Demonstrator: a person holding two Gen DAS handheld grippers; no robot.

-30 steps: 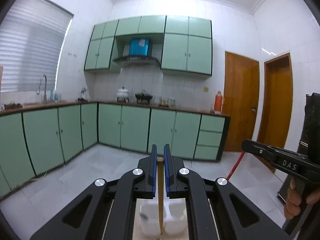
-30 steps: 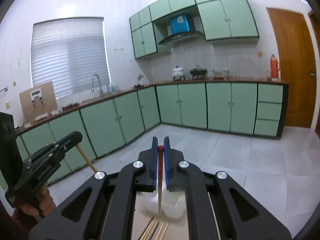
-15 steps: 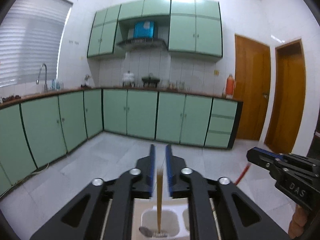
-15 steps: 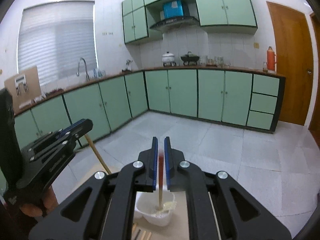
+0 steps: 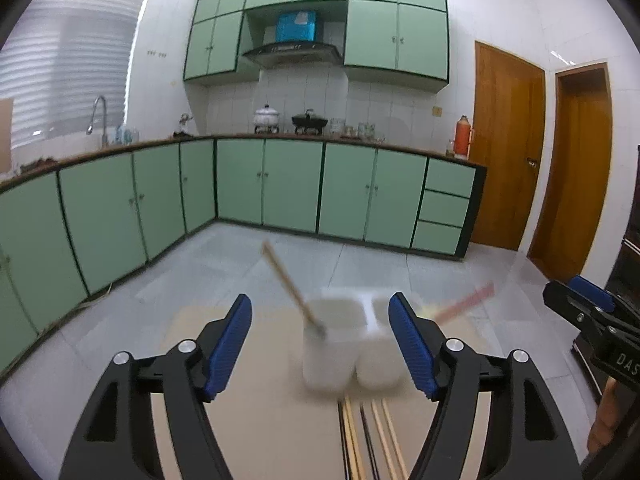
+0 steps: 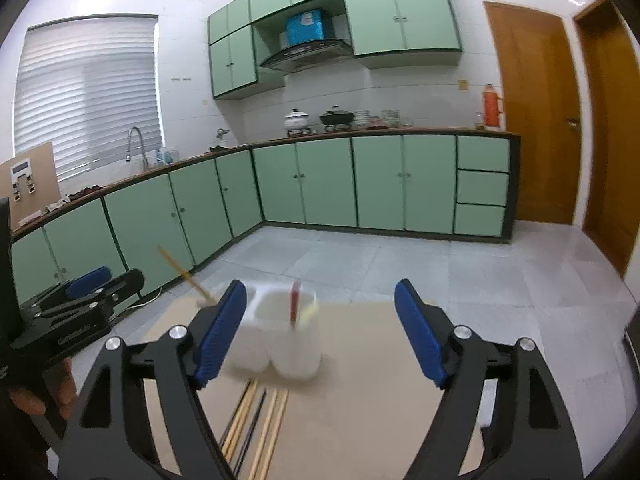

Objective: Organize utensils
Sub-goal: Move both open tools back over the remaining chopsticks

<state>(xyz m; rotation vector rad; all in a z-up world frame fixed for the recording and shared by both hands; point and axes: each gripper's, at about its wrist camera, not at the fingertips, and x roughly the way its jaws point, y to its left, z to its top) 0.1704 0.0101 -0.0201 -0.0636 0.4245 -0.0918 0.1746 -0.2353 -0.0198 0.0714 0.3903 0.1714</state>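
One white two-compartment holder (image 6: pixel 280 332) stands at lower centre — one wooden utensil (image 6: pixel 182 274) leans in its left cup, one red-handled utensil (image 6: pixel 295 304) in the right. About five loose chopsticks (image 6: pixel 256 424) lie below it — blur prevents a firm count.

The white two-compartment plastic holder (image 5: pixel 352 344) is blurred (its contents cannot be made out), and the loose wooden chopsticks (image 6: pixel 260 432) are cut off by the lower edge.
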